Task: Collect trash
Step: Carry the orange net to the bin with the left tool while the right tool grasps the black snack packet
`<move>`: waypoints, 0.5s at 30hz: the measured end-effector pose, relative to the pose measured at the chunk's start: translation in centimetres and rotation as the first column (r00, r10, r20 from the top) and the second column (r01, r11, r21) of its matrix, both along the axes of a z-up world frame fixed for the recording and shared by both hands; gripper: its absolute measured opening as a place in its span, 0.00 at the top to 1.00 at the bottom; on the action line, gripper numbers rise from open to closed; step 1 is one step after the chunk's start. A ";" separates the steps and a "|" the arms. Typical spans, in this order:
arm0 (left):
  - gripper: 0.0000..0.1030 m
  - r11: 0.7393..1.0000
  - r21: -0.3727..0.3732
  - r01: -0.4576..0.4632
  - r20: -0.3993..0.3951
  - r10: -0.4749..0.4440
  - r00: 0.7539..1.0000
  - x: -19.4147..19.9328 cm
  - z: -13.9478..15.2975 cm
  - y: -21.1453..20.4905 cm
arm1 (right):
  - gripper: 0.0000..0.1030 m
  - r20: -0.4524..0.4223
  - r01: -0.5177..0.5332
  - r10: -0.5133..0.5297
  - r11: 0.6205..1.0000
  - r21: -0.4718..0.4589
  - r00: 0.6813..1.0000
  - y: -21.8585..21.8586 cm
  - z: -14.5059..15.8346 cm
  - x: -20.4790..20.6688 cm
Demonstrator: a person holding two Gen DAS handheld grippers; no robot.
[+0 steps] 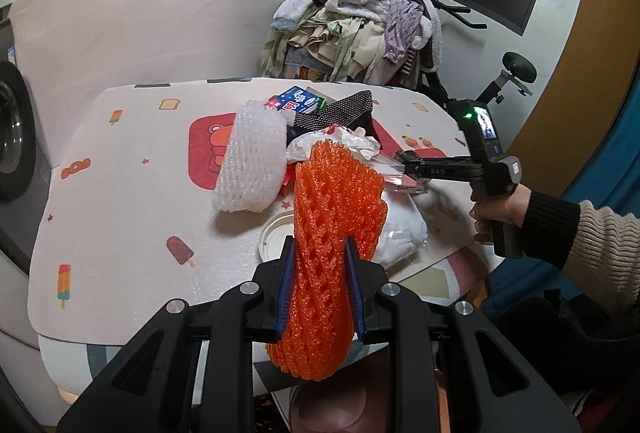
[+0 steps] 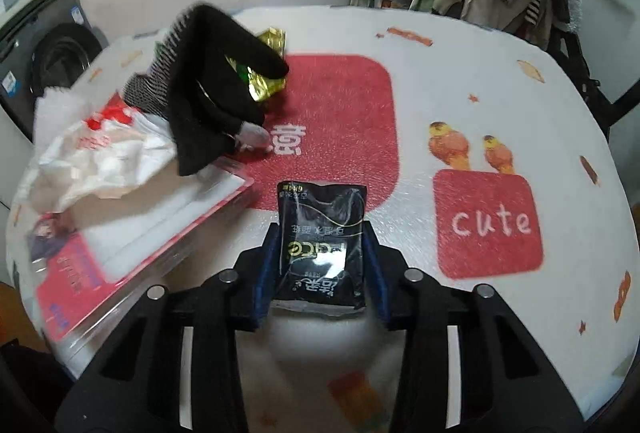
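On the tabletop [image 2: 460,81] with its cartoon cover, my right claw [image 2: 320,265] sits around a small black tissue pack [image 2: 322,241]. Its jaws are partway open, one on each side of the pack, and I cannot tell if the pads press on it yet. My left claw [image 1: 320,289] is squeezed tight on an orange foam net [image 1: 336,209], held up above the tabletop.

To do this step well, I think I should squeeze the pack by its middle, wait until it feels snug, then lift slowly so the slippery wrapper does not slide out.

The cover says "cute" in white on a red square [image 2: 490,223]. The pack has pale writing, but it is upside down and I cannot read it for sure.
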State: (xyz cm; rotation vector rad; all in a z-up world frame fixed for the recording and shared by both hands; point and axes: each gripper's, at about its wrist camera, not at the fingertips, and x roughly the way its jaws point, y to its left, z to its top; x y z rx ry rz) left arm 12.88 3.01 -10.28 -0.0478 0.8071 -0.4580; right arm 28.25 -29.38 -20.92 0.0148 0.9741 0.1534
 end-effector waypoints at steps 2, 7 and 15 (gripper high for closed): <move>0.77 1.000 -0.004 0.003 0.005 -0.003 1.000 -0.5 0.2 -0.2 | 0.60 0.029 -0.005 0.005 1.000 -0.002 1.000 0.1 1.0 -1.4; 0.77 1.000 -0.017 0.012 0.019 -0.012 1.000 -2.0 0.8 -0.5 | 0.60 0.083 -0.025 0.024 1.000 0.009 0.996 0.5 3.5 -5.0; 0.77 0.999 -0.025 0.042 0.027 -0.041 0.999 -5.2 1.1 -0.9 | 0.60 0.143 -0.087 0.085 0.996 0.012 0.986 2.1 6.7 -11.3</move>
